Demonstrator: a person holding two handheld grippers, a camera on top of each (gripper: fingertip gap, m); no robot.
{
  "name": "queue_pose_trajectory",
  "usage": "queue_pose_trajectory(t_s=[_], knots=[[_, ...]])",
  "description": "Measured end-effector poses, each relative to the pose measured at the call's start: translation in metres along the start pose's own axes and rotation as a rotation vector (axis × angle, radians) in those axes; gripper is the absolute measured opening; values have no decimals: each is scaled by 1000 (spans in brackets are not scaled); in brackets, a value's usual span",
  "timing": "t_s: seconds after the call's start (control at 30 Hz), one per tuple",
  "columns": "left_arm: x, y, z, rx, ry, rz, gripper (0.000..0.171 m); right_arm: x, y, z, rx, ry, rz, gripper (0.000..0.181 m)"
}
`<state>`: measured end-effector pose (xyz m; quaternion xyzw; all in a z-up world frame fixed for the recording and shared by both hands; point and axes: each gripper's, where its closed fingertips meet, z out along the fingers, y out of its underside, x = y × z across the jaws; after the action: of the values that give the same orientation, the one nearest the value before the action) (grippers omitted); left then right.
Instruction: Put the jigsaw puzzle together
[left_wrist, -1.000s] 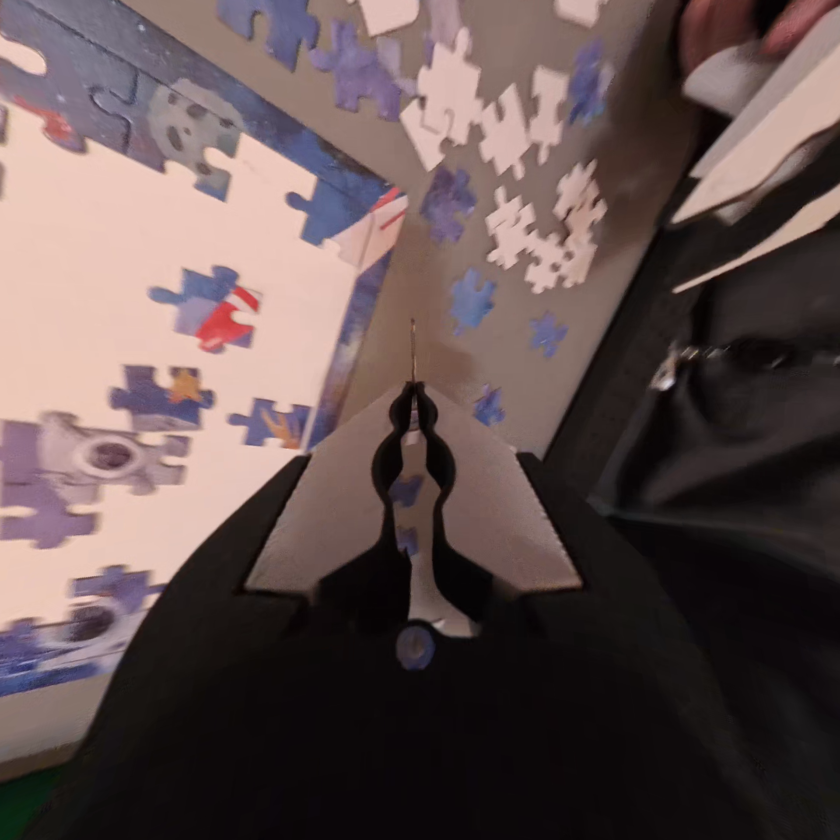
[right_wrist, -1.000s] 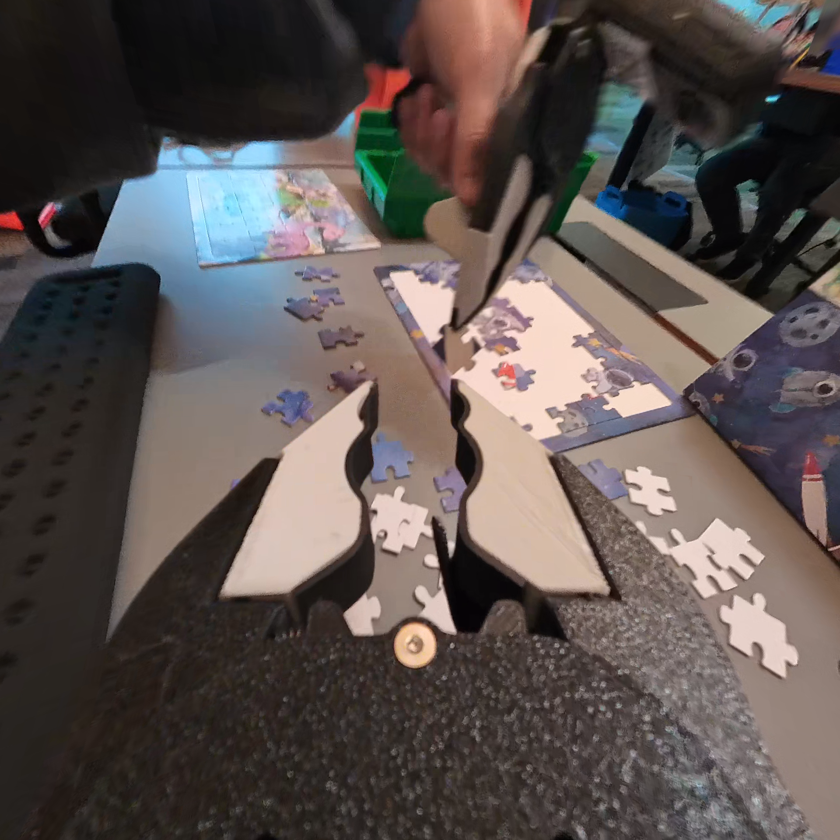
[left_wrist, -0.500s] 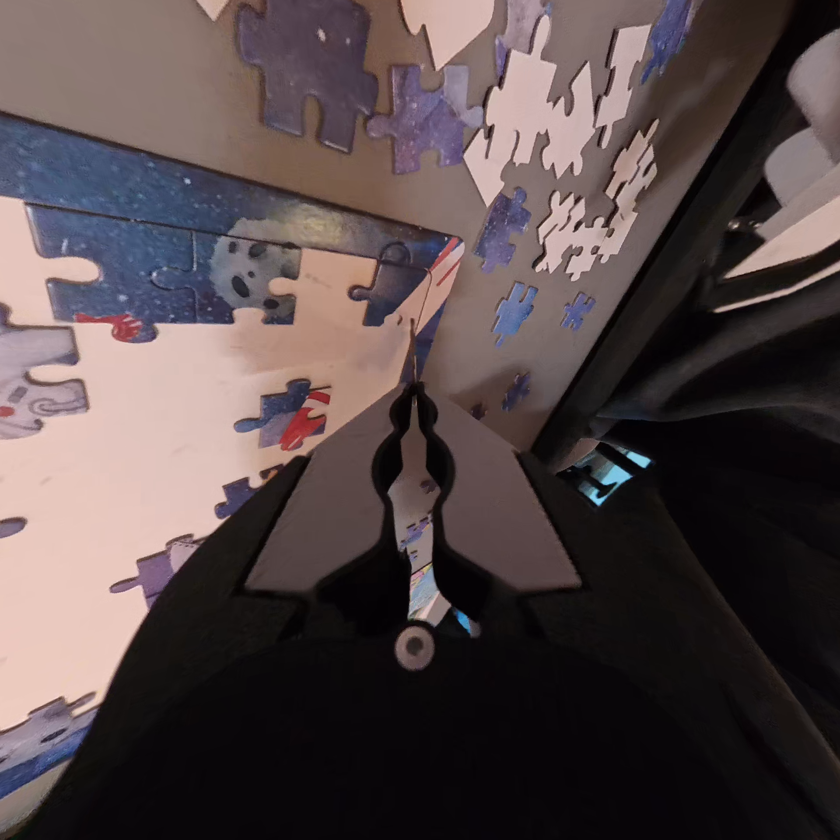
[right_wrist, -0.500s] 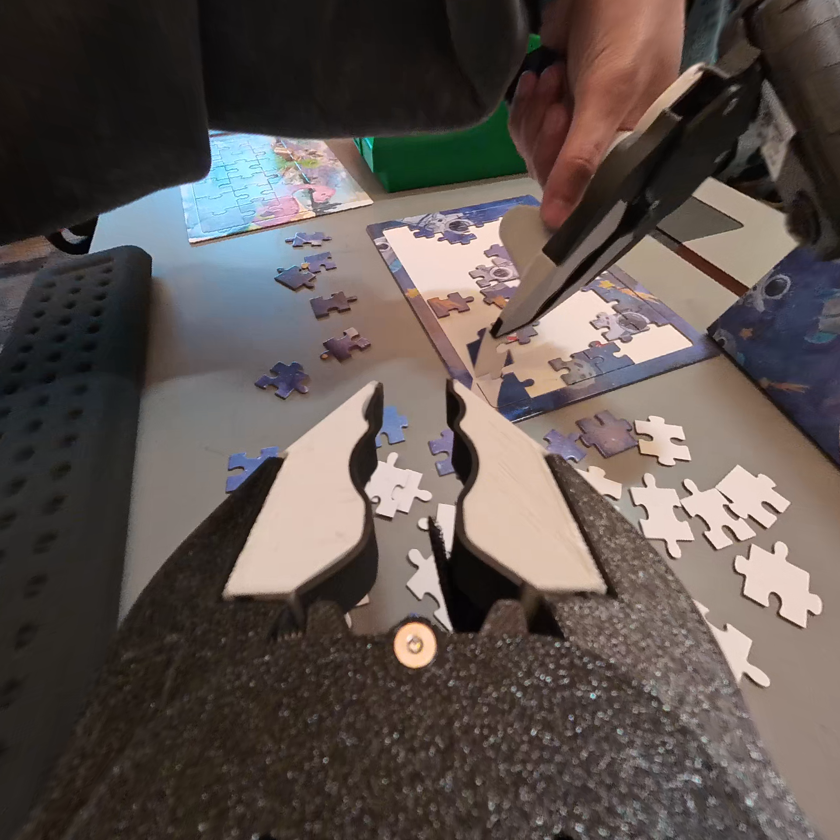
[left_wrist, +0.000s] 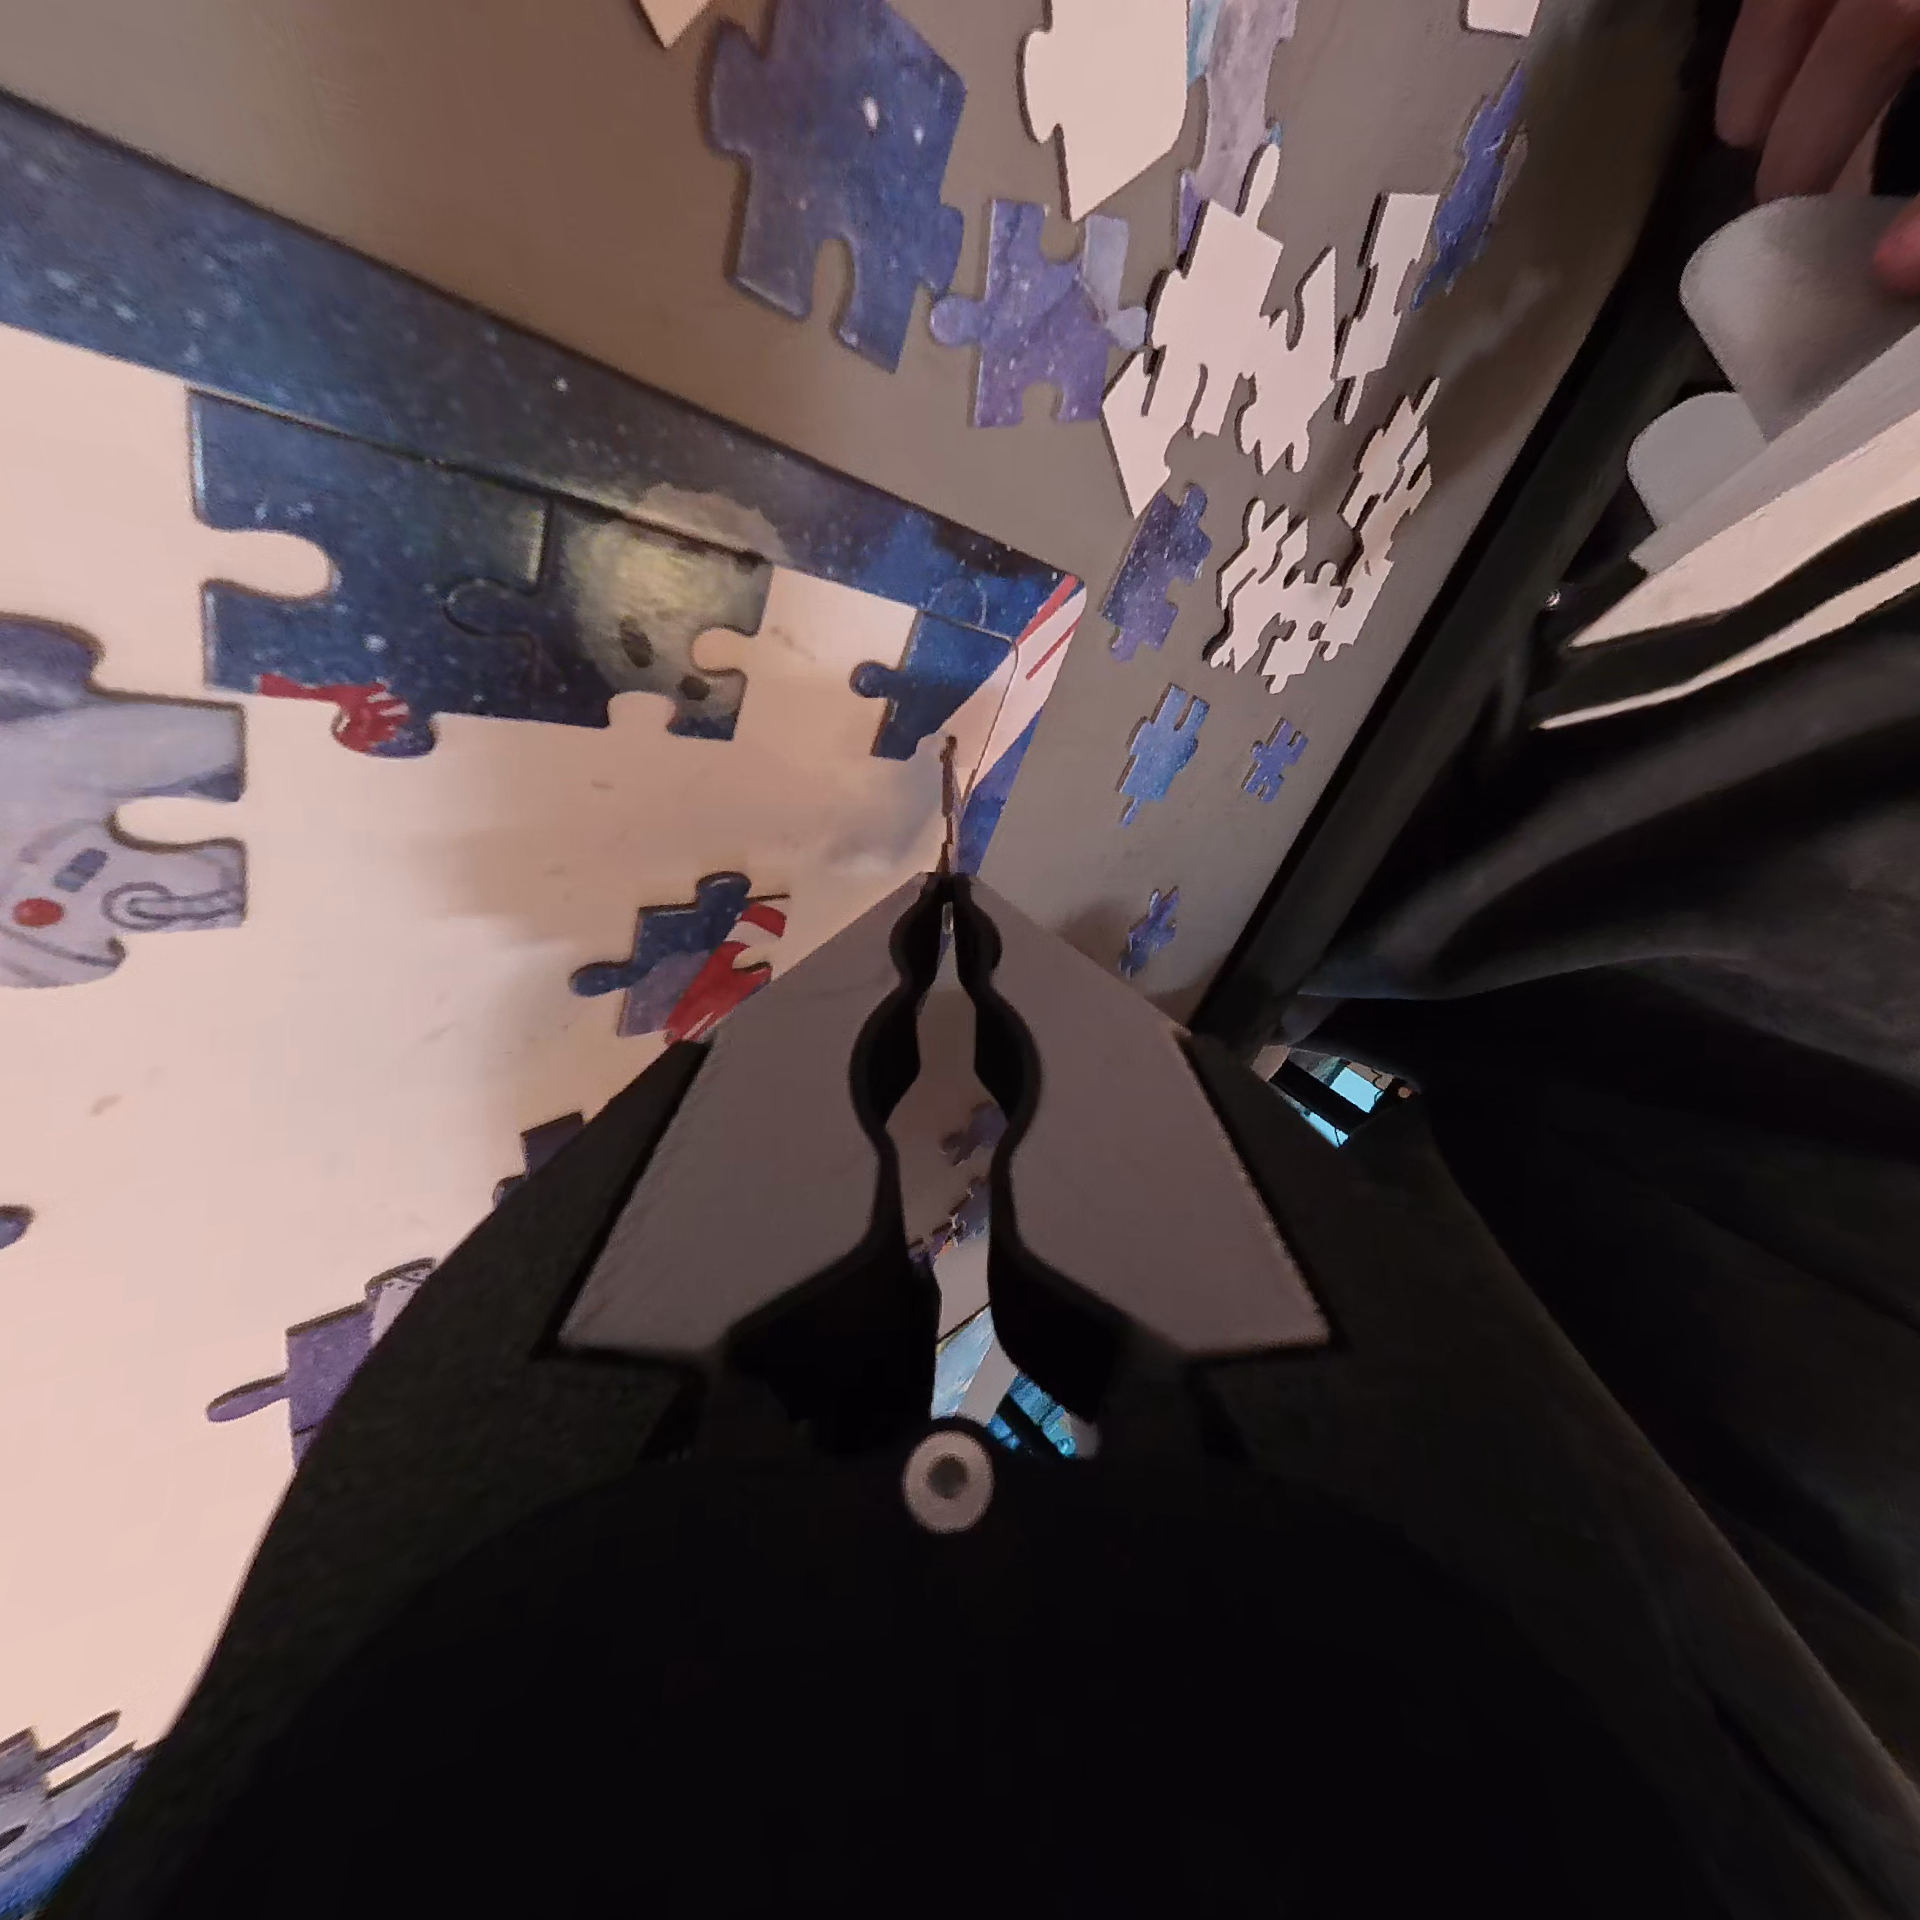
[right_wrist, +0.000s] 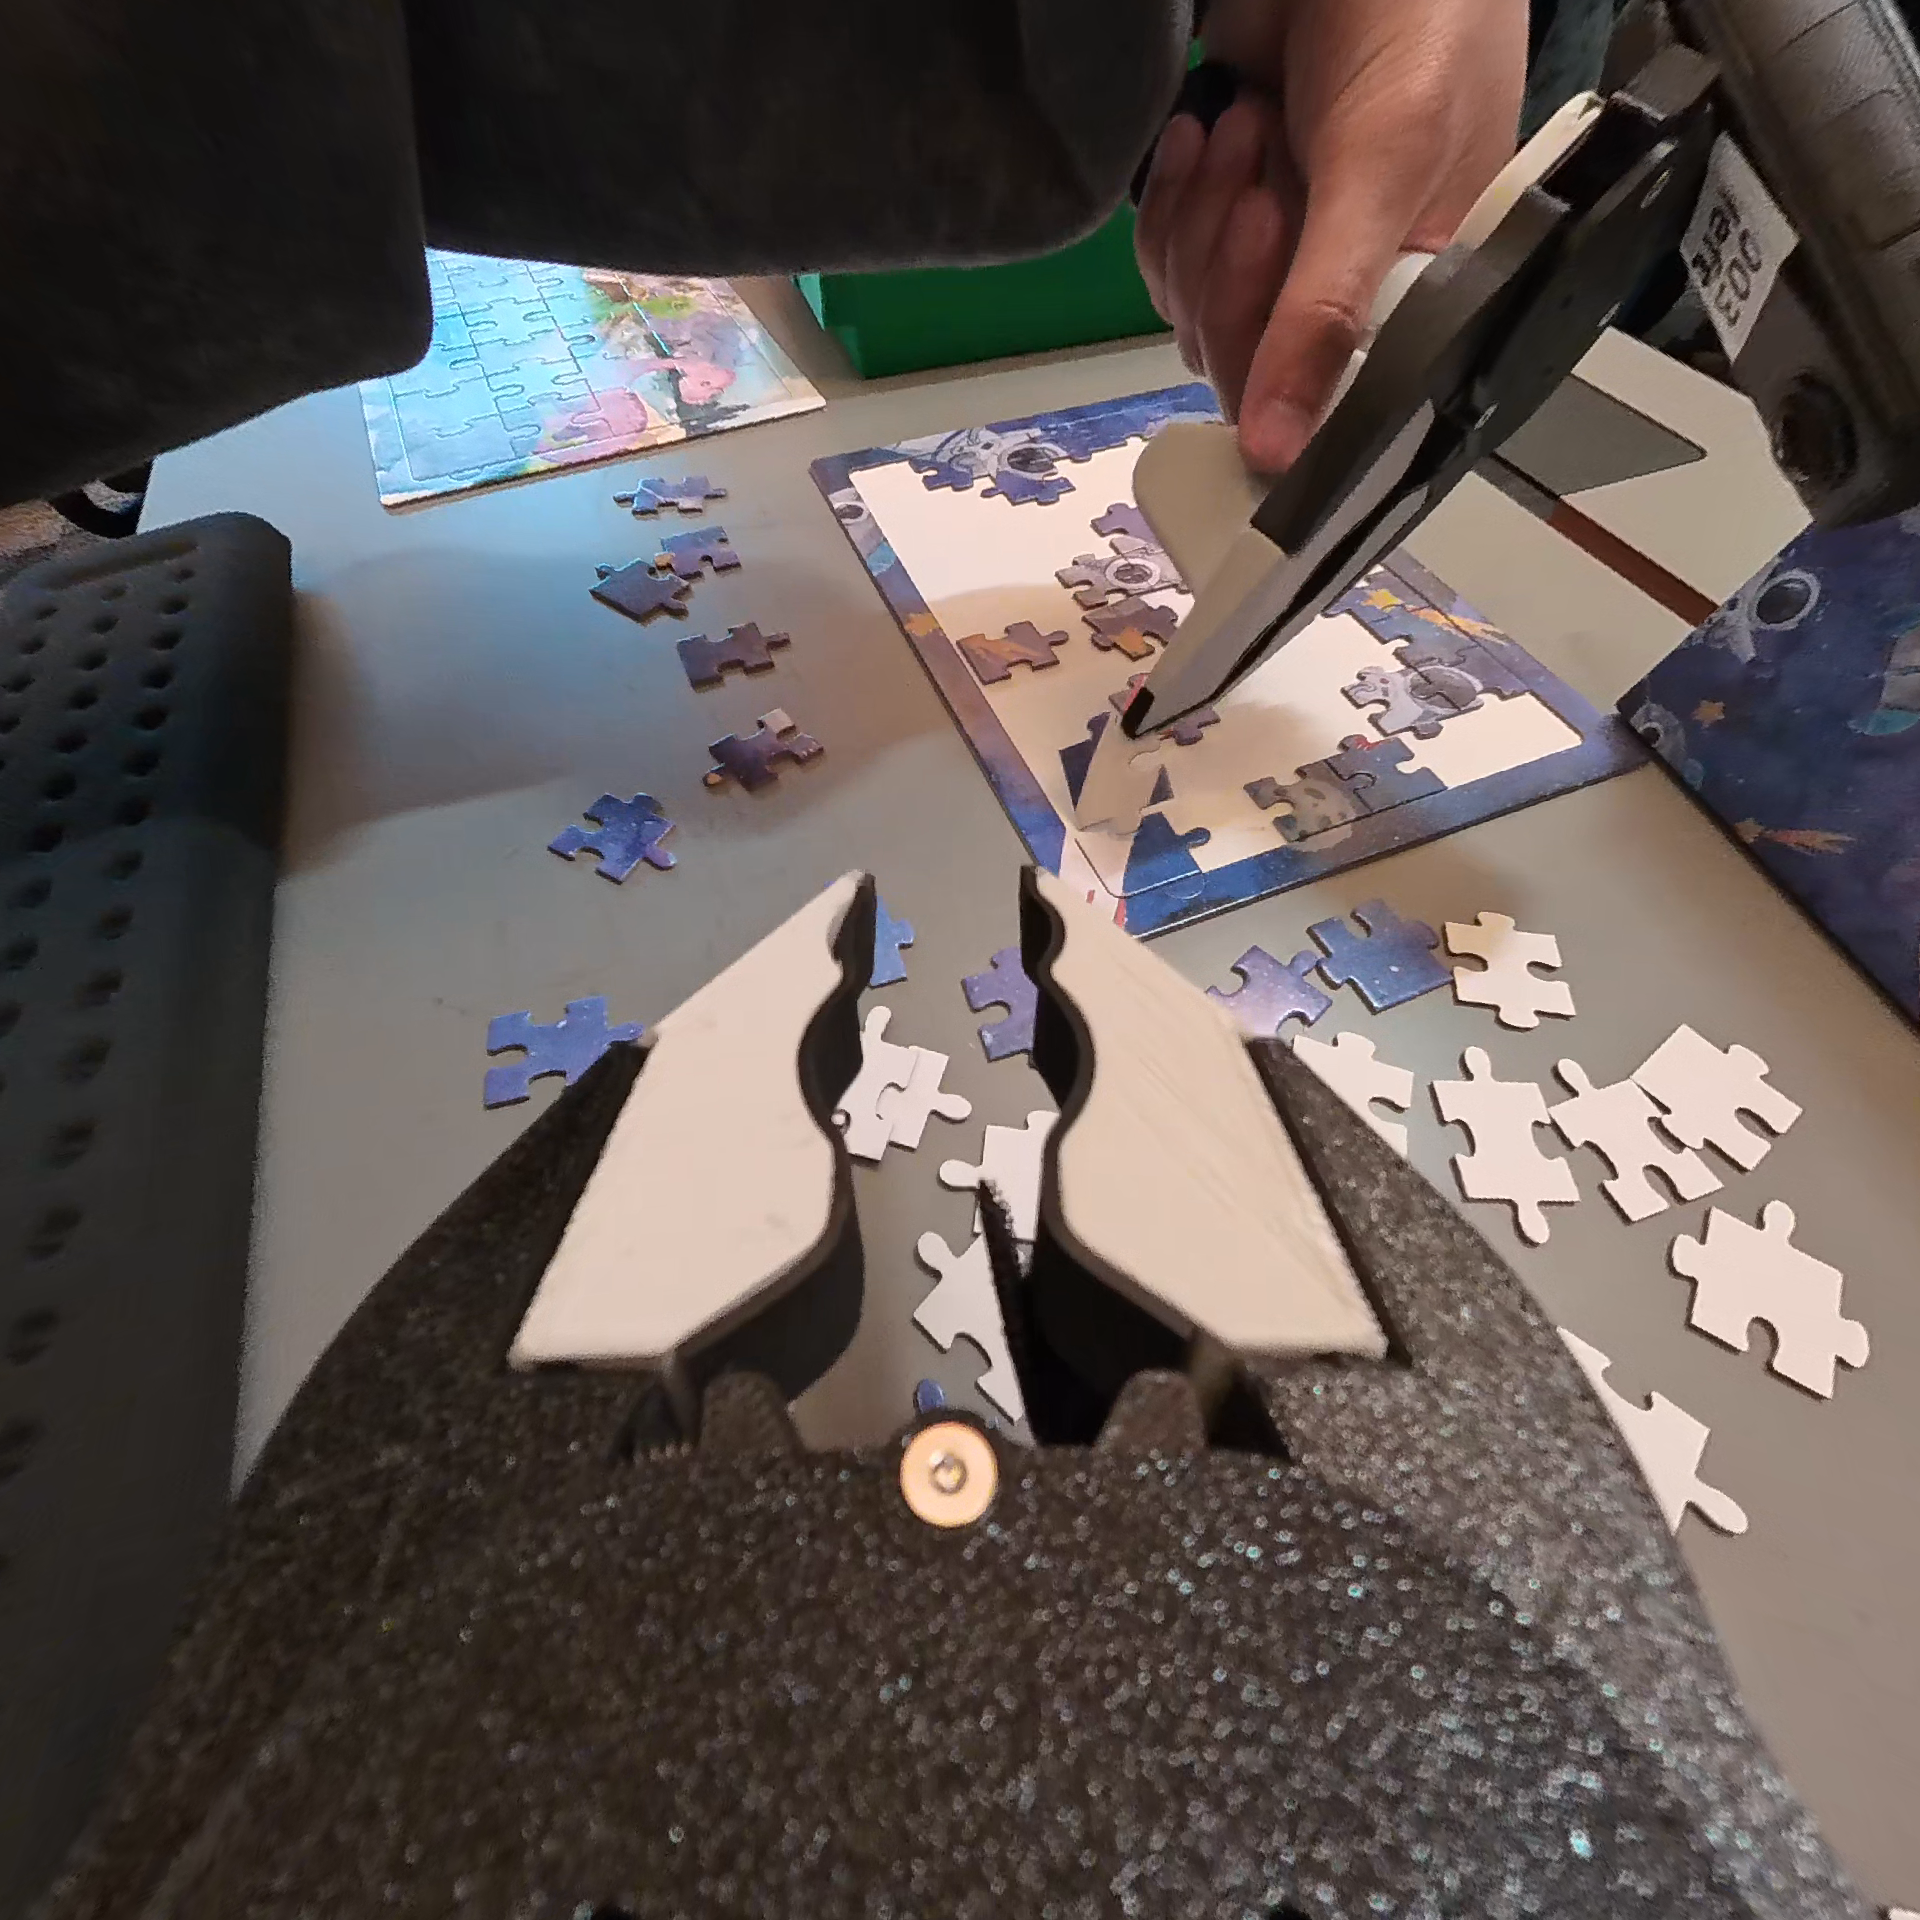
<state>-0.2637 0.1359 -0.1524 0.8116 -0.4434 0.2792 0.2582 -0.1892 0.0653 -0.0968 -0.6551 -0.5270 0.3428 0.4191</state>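
The left gripper (right_wrist: 1132, 720) is clamped on a white-backed cardboard puzzle piece (right_wrist: 1120, 777), held upright at the near corner of the blue-bordered puzzle tray (right_wrist: 1382, 831); its printed face is hidden, and the left wrist view shows it only edge-on. The right gripper (right_wrist: 943, 894) hovers with jaws apart, empty, over loose blue and white pieces (right_wrist: 1507, 1132) on the grey table (right_wrist: 416, 831), several cut off by its body

A grey table (right_wrist: 436, 748) carries a blue-bordered puzzle tray (right_wrist: 935, 634) near its middle, partly filled with space-themed pieces. Loose blue pieces (right_wrist: 613, 836) lie scattered to the tray's left, and face-down white pieces (right_wrist: 1766, 1314) lie in a cluster before its near edge. Farther back lie a finished colourful puzzle (right_wrist: 582, 364) and a green bin (right_wrist: 966, 312); a dark blue box lid (right_wrist: 1818, 727) rests at the right.
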Motion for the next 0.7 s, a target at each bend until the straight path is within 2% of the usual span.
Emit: queue_pose_trajectory(t_s=[0.7], knots=[[-12,6,5,52,-85,-82,7,2,10,5,-56,23,-21,29]])
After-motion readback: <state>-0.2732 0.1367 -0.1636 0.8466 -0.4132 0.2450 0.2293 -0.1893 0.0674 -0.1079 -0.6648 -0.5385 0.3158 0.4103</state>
